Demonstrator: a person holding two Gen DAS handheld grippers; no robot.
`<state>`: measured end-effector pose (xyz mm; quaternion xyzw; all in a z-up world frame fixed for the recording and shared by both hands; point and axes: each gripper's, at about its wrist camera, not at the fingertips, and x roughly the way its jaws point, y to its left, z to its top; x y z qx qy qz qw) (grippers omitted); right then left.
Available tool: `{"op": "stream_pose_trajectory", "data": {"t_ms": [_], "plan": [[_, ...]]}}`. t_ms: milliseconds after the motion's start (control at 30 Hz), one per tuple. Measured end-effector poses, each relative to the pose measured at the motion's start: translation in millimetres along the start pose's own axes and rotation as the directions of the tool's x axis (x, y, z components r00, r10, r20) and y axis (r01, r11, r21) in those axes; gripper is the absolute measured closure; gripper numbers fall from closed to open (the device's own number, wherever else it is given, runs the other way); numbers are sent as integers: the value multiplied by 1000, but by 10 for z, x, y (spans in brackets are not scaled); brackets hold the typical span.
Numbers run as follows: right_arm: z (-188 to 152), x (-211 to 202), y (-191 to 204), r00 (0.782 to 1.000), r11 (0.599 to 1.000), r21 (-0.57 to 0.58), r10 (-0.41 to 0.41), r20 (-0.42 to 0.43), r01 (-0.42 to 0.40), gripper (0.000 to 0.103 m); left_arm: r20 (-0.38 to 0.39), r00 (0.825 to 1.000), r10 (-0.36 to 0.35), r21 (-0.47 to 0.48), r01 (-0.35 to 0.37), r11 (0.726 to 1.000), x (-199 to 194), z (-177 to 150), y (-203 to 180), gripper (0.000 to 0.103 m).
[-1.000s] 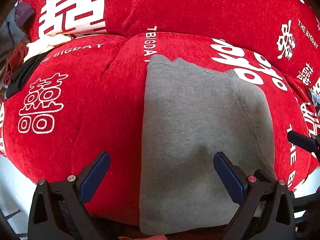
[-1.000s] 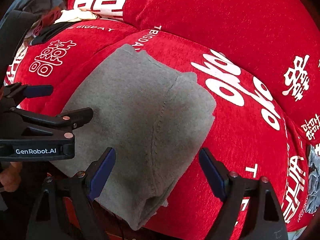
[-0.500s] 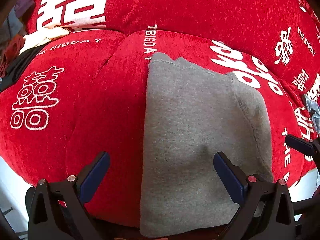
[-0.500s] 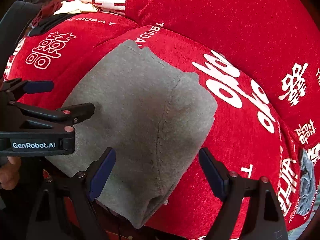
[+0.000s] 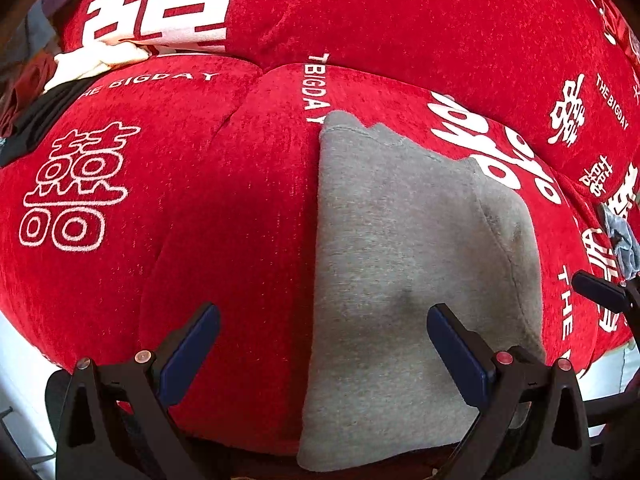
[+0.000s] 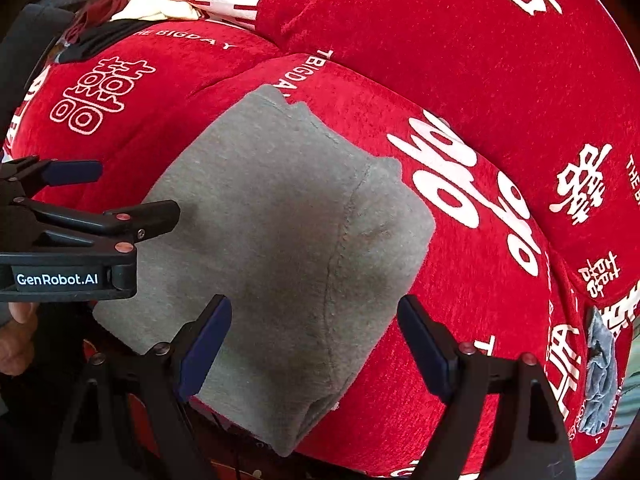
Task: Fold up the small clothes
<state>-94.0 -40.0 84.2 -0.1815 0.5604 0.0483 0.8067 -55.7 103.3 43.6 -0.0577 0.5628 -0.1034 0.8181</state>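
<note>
**Grey garment folded on the red sofa, both grippers hovering open**

So the grey garment [image 5: 404,272] is lying folded into a rough rectangle on the red sofa seat cushion [image 5: 224,216], the one with white characters and "THE BIGDAY" lettering. Its far edge sits right by the seam where the seat meets the back cushion [image 5: 400,28], and its near edge hangs over the front of the seat. There's a stitched seam running down the garment's right part, pretty clear in the right wrist view.

The left gripper [image 5: 323,350] is above the garment's near left edge, jaws spread wide, nothing between the pads. One pad is over bare red cushion, the other over grey fabric. The right gripper [image 6: 315,340] is above the garment's near right part, jaws also wide apart and holding nothing; whether the pads touch the cloth can't be told.

Further out from the garment: a pile of clothes [image 5: 60,76] (cream, black, dark red) far off to its left on the seat, and a small blue-grey cloth [image 6: 600,368] off to its right at the cushion's edge.
</note>
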Motion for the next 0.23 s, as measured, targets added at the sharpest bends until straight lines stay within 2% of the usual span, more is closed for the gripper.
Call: {"op": "stream_pose_trajectory", "data": {"t_ms": [233], "plan": [[-22, 0, 52, 1000, 1000, -10, 10, 3, -10, 16, -1, 1000, 14, -10, -14, 1000, -24, -34, 22, 0]]}}
